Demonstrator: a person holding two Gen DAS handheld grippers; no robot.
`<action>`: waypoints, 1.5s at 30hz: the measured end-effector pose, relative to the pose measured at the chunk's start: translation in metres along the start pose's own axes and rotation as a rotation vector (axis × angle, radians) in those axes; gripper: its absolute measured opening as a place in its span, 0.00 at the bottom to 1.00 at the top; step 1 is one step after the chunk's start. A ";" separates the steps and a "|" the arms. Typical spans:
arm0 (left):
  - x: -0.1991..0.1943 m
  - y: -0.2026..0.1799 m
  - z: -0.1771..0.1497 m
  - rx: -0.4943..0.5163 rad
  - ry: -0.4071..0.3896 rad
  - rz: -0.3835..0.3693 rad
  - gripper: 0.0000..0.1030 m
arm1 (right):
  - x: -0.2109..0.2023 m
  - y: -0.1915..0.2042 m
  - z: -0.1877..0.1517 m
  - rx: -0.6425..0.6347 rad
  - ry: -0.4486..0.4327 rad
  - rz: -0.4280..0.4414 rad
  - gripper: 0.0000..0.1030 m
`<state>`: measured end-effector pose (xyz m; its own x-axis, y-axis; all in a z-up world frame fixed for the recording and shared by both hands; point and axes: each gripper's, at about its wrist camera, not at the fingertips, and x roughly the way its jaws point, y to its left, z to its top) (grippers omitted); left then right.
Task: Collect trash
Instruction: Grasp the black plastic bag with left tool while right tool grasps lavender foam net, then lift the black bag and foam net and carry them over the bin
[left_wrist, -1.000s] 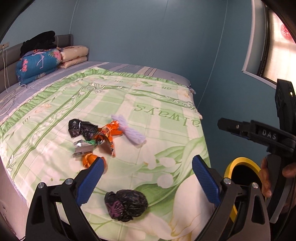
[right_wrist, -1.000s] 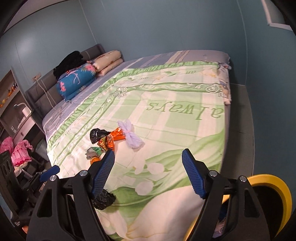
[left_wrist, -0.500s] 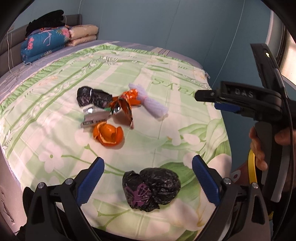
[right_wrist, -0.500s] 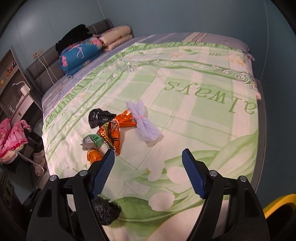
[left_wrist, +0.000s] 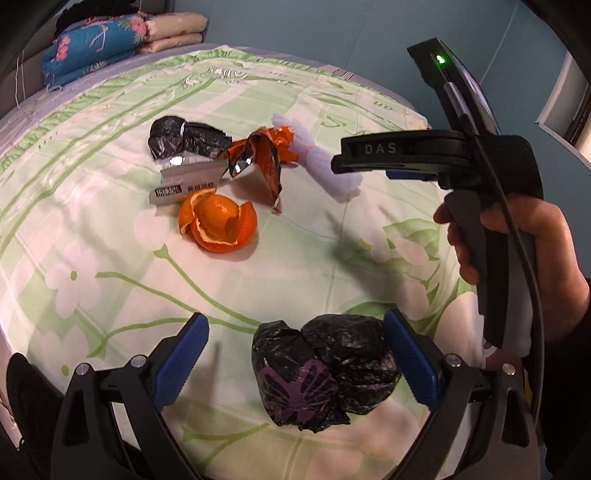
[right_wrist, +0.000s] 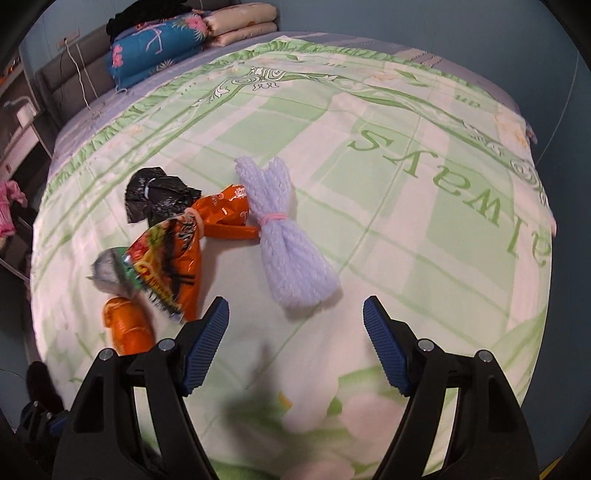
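Trash lies on a green floral bedspread (left_wrist: 92, 206). A crumpled black bag with a purple print (left_wrist: 323, 369) sits between the fingers of my open left gripper (left_wrist: 295, 358). Beyond it lie an orange peel (left_wrist: 218, 221), a silver wrapper (left_wrist: 184, 181), an orange snack bag (left_wrist: 258, 158), a small black bag (left_wrist: 184, 138) and a pale lilac foam net (left_wrist: 325, 170). My right gripper (right_wrist: 295, 343) is open and empty, just short of the foam net (right_wrist: 288, 251). To its left are the snack bag (right_wrist: 173, 254), the peel (right_wrist: 127, 325) and the black bag (right_wrist: 155, 195).
Folded blankets and pillows (right_wrist: 177, 40) are stacked at the headboard. The right gripper's body and the hand on it (left_wrist: 480, 184) fill the right side of the left wrist view. The bed's foot edge is just under both grippers. Blue walls surround the bed.
Both grippers moved forward and down toward the bed. The black bag now sits between the left fingers, and the foam net is close ahead of the right gripper.
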<state>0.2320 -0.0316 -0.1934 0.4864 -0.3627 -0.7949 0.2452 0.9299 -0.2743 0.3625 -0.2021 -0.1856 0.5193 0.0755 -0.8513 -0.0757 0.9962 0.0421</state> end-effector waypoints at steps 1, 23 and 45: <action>0.003 0.002 0.000 -0.008 0.011 -0.009 0.86 | 0.006 0.001 0.003 -0.012 0.002 -0.010 0.70; 0.010 -0.008 -0.001 0.052 0.056 -0.112 0.29 | 0.025 -0.012 0.011 0.031 0.038 -0.007 0.25; -0.040 -0.019 0.008 0.107 -0.049 -0.071 0.12 | -0.113 -0.042 -0.030 0.120 -0.113 0.089 0.25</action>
<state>0.2143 -0.0349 -0.1524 0.5041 -0.4322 -0.7477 0.3671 0.8909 -0.2675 0.2817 -0.2541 -0.1072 0.6075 0.1615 -0.7777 -0.0274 0.9828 0.1826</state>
